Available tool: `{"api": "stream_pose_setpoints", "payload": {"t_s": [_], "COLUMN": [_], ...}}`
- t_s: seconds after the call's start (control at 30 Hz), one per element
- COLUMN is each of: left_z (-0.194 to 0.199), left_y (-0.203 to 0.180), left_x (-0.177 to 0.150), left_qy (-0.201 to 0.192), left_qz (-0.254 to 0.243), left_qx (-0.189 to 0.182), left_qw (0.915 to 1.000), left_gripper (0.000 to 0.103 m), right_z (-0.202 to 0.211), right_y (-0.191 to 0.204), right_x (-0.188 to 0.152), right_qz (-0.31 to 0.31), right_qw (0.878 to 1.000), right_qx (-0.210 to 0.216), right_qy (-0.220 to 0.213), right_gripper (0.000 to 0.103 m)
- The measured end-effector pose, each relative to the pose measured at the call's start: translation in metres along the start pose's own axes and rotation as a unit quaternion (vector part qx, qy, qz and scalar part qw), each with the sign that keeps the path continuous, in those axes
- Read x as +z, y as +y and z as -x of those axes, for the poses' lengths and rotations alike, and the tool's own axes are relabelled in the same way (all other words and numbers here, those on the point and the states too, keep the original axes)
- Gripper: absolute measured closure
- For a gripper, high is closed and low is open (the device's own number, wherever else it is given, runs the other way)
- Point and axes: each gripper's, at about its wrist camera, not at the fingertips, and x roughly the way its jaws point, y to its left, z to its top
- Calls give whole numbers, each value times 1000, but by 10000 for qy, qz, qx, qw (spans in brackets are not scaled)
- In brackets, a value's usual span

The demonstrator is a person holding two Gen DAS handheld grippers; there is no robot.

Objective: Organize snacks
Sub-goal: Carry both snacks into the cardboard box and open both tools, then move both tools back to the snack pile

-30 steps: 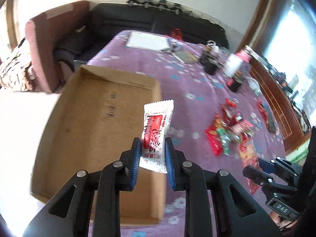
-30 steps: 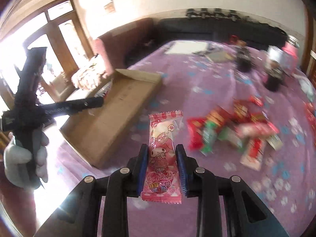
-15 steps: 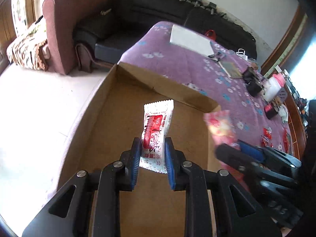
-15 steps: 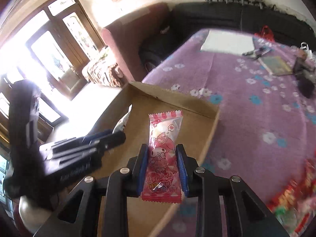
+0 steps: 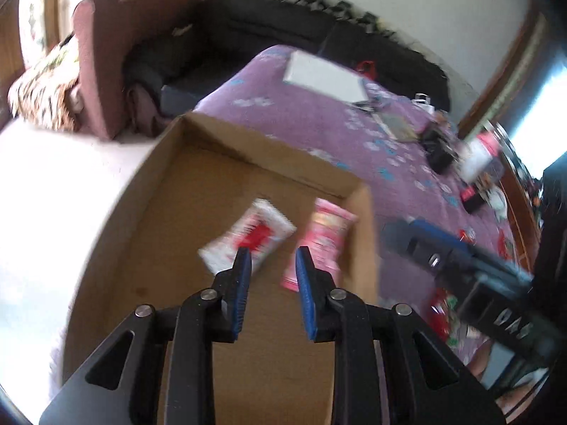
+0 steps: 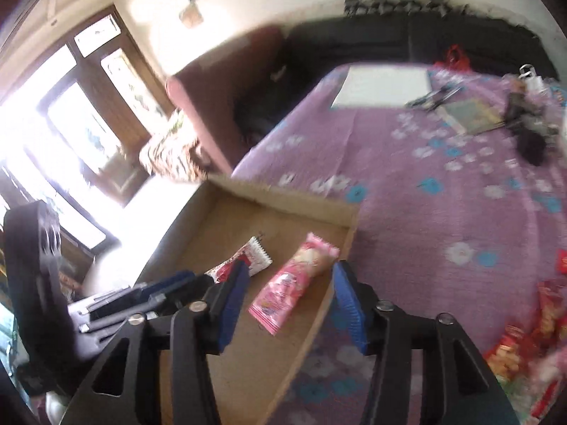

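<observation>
Both snack packets lie loose in the brown cardboard box [image 5: 269, 156] [image 6: 294, 198]. The white-and-red packet [image 5: 248, 237] [image 6: 253, 256] is on the left and the pink packet [image 5: 326, 237] [image 6: 294, 279] lies by the box's right wall. My left gripper [image 5: 273, 262] hangs over the box with its jaws opening, nothing pressed between the pads. My right gripper [image 6: 290, 274] is above the pink packet, its jaws opening wide and clear of the wrapper. Each gripper shows in the other's view: the right gripper [image 5: 443, 255], the left gripper [image 6: 141, 294].
The box sits at the edge of a table with a purple flowered cloth [image 6: 443, 184]. A pile of red snack packets [image 6: 531, 336] [image 5: 443, 315] lies to the right. White paper [image 6: 382, 85], dark jars [image 5: 439, 152], a black sofa [image 5: 283, 24] and a maroon armchair [image 5: 102, 71] lie beyond.
Both grippers let go of their packets, which now lie in the box. The jaws have spread, the right ones more. Both hands moved further over the box.
</observation>
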Motion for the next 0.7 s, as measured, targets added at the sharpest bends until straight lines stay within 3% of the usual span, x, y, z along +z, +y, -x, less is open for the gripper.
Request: {"api": "stream_pose_setpoints", "payload": {"t_s": [0.07, 0.13, 0.27, 0.5, 0.57, 0.7], "left_z": [-2, -8, -27, -18, -11, 30], "left_y": [-20, -35, -48, -65, -73, -84], "left_x": [-8, -15, -34, -75, -82, -78], "left_qy": [-122, -168, 362, 681, 589, -203], "left_qz": [-251, -364, -299, -193, -332, -492], "left_qx": [57, 140, 163, -73, -54, 6], "left_qw": [9996, 9991, 9988, 9975, 9977, 9986], "left_gripper": [59, 59, 59, 59, 59, 59], "right_z": [22, 43, 93, 160, 173, 194], "right_y": [-6, -15, -48, -131, -156, -198], "right_x": [-8, -20, -51, -108, -125, -153], "right_qz": [65, 65, -109, -535, -641, -829], "right_qw": [9997, 9993, 9982, 9943, 9929, 9895], "right_qx": [-121, -221, -325, -657, -776, -1048], "right_qy": [-183, -307, -496, -641, -634, -545], "right_gripper": [50, 50, 49, 49, 48, 48]}}
